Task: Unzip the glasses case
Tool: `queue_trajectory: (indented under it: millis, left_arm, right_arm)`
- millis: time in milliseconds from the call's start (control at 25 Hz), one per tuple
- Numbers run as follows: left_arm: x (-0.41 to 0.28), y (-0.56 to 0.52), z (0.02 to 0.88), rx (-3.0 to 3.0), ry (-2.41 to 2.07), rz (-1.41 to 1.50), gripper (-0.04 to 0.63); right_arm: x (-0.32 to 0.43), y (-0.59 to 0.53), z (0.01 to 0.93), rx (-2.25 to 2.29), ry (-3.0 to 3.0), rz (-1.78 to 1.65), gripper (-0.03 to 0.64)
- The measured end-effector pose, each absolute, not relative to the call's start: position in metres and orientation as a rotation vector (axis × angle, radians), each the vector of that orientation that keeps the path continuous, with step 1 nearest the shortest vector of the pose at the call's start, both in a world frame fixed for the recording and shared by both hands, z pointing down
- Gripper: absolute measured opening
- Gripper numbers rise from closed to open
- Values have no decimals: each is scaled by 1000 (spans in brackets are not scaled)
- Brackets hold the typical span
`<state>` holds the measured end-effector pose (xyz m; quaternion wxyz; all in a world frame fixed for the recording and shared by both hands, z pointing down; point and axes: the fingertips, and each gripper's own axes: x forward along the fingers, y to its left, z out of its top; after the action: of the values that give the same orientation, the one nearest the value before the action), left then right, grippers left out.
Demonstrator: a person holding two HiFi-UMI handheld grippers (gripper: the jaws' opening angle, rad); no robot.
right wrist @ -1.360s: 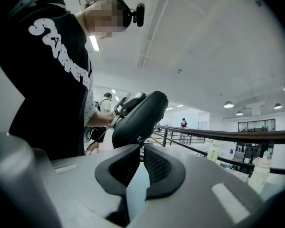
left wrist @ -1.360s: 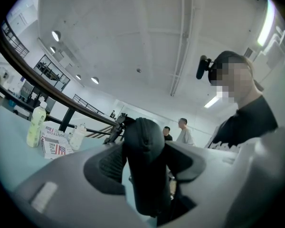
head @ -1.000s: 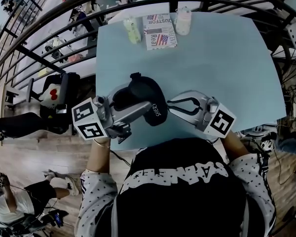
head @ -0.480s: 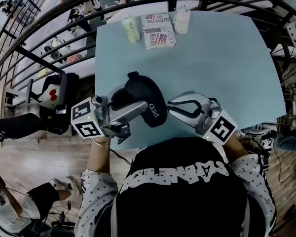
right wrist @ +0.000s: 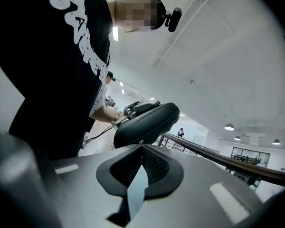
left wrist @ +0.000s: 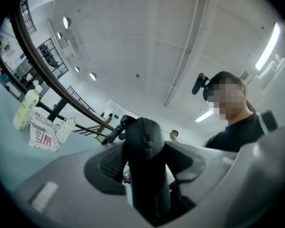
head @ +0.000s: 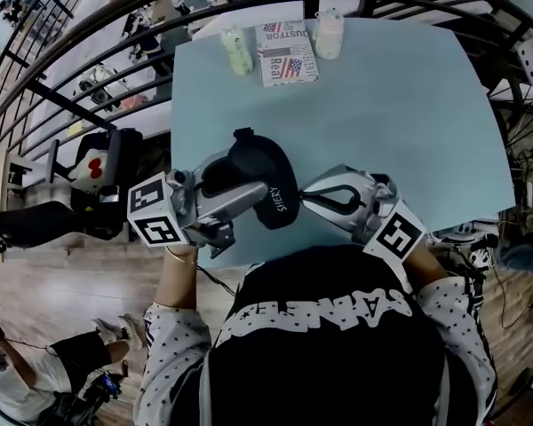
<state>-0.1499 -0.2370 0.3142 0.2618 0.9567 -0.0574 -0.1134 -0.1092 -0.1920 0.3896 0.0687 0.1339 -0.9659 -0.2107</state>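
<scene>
In the head view my left gripper [head: 247,172] holds the black glasses case [head: 259,183] above the near edge of the table. It is shut across the case's width. In the left gripper view the case [left wrist: 143,141] stands on edge between the two pads. My right gripper [head: 304,188] reaches in from the right to the case's end. In the right gripper view its jaws have just closed. Their tips [right wrist: 141,144] meet on a tiny metal zipper pull [right wrist: 141,141] at the rim of the case [right wrist: 147,121].
The light blue table [head: 382,105] carries two small bottles [head: 237,51] [head: 329,35] and a printed packet [head: 289,56] at its far edge. Curved dark railings [head: 89,34] run behind and to the left of it. The wearer's torso [head: 329,344] is close to the near edge.
The right gripper has rolled a little, so its marker cube has turned and sunk slightly. The left gripper and the case have stayed almost where they were.
</scene>
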Motion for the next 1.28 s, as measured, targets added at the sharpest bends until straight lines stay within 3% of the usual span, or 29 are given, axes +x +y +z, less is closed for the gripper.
queue_trajectory:
  millis: [560,1280]
  left_arm:
    - [-140,-236,337,2592,-187,-99,0]
    - [-141,-236,340,2572,-186,-124,0]
  right_arm:
    - [-116,-193,410,288,-2705,-768,8]
    - [-112,-206,394,426,-2760,-707,8]
